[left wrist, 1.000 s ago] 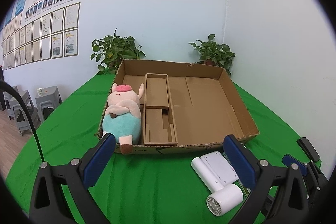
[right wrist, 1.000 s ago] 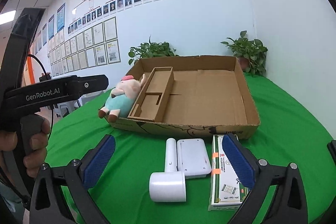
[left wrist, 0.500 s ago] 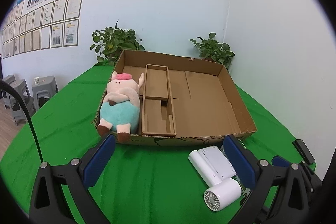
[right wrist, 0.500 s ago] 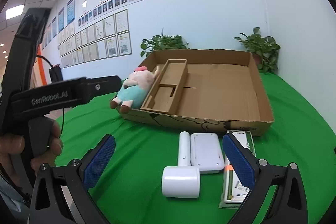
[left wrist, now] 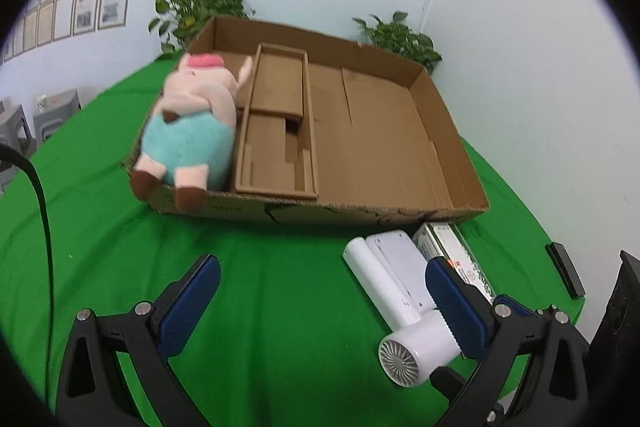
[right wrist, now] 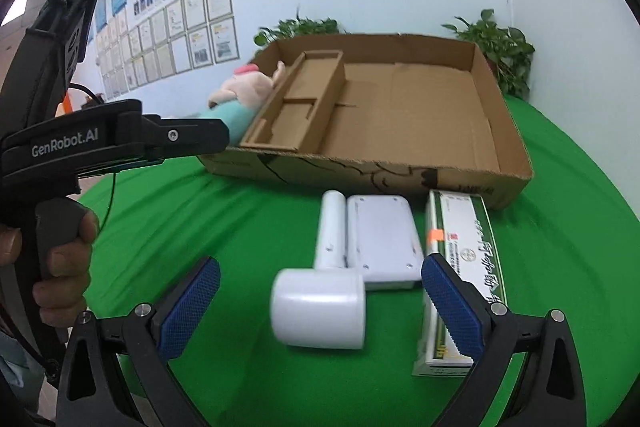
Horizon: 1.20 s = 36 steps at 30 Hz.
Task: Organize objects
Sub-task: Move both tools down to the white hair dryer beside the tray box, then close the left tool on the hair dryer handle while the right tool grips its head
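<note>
A shallow cardboard box lies on the green table, with a narrow cardboard insert inside. A plush pig lies in its left compartment, feet over the front rim. In front of the box lie a white hair dryer, a white flat device and a green-and-white carton. My left gripper is open and empty, its right finger by the dryer. My right gripper is open, its fingers either side of the dryer head, above it.
Two potted plants stand behind the box against the white wall. A black object lies at the table's right edge. The left hand-held gripper body fills the left of the right wrist view. Grey stools stand beyond the table's left side.
Both grippers have moved forward and tilted down toward the table. The hair dryer, white device and carton now sit closer, between the right gripper's fingers. Both stay open.
</note>
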Available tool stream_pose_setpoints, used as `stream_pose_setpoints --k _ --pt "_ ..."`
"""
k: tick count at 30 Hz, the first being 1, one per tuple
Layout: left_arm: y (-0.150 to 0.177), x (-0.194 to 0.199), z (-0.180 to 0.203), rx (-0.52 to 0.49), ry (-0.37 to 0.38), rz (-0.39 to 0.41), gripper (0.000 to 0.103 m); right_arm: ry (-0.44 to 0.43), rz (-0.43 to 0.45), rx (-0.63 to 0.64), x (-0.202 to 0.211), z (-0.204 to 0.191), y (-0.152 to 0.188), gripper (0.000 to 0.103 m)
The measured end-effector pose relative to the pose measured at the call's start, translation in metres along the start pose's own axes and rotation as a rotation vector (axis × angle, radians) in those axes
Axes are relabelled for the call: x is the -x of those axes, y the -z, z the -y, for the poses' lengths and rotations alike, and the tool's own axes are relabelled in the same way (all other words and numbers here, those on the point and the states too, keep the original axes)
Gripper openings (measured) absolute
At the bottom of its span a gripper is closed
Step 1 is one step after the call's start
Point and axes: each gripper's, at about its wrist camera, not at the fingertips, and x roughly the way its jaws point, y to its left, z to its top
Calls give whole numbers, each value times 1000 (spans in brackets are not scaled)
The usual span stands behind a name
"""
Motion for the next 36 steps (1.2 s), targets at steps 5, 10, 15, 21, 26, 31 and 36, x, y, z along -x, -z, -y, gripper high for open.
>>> stream_pose_setpoints --k 5,10,15,21,26,31,36 --pt "7 -26 -3 33 53 -74 102 -9 -54 7 -16 6 10 87" --pt "9 -38 -7 69 69 -95 101 -27 -80 34 -28 1 12 70" --pt "9 -48 -12 102 109 -127 101 -26 -113 51 -34 -7 12 56" --pt "9 -56 -18 140 137 -154 97 -141 -144 0 -40 -16 4 55" --pt "8 -66 -23 174 207 -208 96 -174 -111 9 -35 -27 7 86" --pt "10 -78 -16 194 276 -255 87 -178 -106 24 -32 -30 7 94" --pt "10 -96 -12 206 270 -340 71 -172 -120 45 -28 -30 8 64"
